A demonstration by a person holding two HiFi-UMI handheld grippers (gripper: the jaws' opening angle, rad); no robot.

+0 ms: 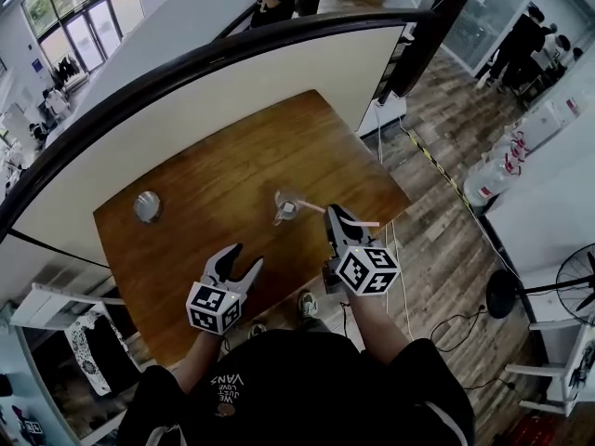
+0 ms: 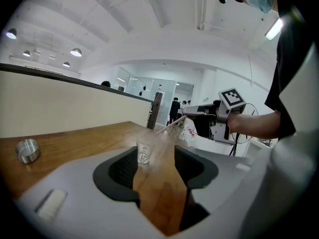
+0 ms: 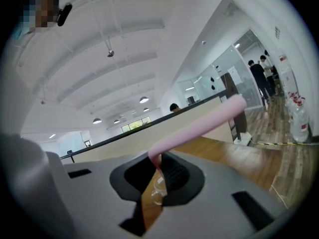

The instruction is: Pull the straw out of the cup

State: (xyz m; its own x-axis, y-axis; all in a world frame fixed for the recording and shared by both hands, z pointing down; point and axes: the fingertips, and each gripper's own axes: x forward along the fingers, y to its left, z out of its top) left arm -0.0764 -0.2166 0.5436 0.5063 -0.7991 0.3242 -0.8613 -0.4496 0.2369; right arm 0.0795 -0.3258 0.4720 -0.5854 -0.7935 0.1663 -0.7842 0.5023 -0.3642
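Observation:
A clear glass cup (image 1: 285, 209) stands upright near the middle of the wooden table (image 1: 214, 184). My right gripper (image 1: 337, 215) is shut on a pink straw (image 1: 358, 219), held just right of the cup and above it. In the right gripper view the straw (image 3: 199, 128) runs from the jaws up to the right, with the cup (image 3: 157, 192) below. The left gripper view shows the straw (image 2: 171, 125) slanting above the cup (image 2: 143, 151), its lower end close to the rim. My left gripper (image 1: 244, 258) stands open and empty on the near side of the cup.
A small round metal tin (image 1: 147, 206) sits at the table's left. A cream partition (image 1: 232, 82) with a dark rail runs behind the table. Large water bottles (image 1: 493, 175) and a fan (image 1: 576, 286) stand on the floor at right. People are in the background.

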